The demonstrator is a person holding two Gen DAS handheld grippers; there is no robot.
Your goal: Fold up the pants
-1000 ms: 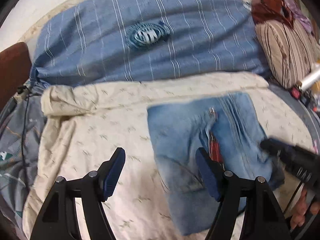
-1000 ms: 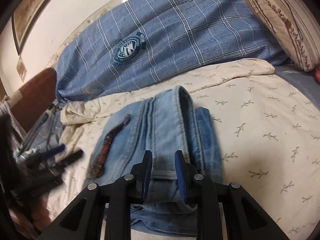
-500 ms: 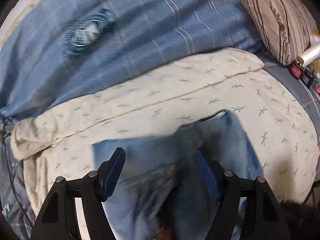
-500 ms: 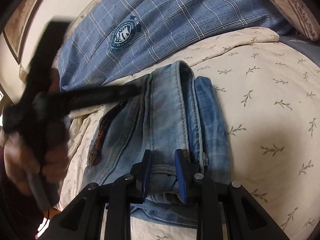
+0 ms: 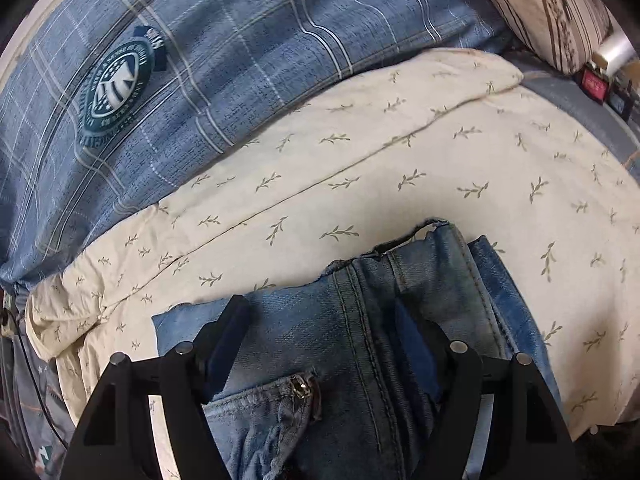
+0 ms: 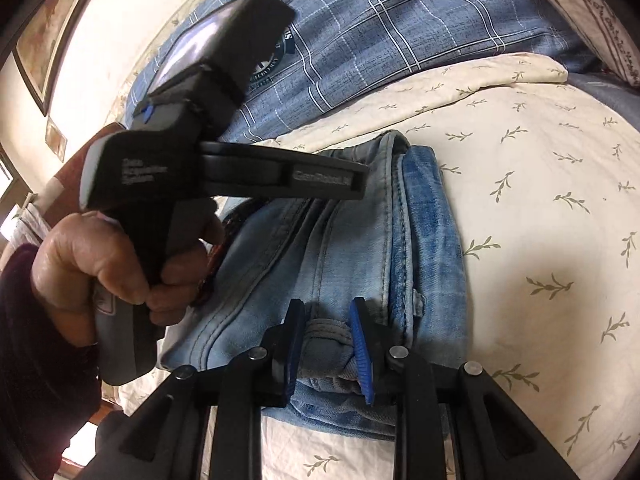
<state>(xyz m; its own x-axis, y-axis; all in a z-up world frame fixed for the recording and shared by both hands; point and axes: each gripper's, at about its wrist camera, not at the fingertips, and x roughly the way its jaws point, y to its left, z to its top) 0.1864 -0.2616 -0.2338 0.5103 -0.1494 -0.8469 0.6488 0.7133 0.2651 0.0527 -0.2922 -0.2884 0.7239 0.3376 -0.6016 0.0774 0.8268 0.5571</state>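
Two grippers work on one bundle of denim. Nearest me, the right gripper [image 6: 330, 350] is nearly closed, its blue pads pinching a thick bunched fold at the near end of the jeans [image 6: 352, 240], just as it did a second ago; that grip has not let go or shifted much.

What has changed is on the other side. A second ago the left gripper [image 5: 320, 344] hung over the bare sheet beside the jeans; now it has swung across and dipped, and its fingers [image 5: 224, 340] stand wide apart straddling the denim, the zipper pull [image 5: 300, 386] lying between them. Nothing is clamped there yet. From the right wrist view, the hand [image 6: 120, 264] holding that tool sits close above the folded stack.

To my eye the pants are already folded into a narrow pile, and the left side looks poised to press or take a second hold.

Beyond the fingers stretch the cream leaf-print sheet [image 5: 400, 184], then the blue plaid duvet [image 5: 260, 60] and a striped pillow [image 5: 540, 8].
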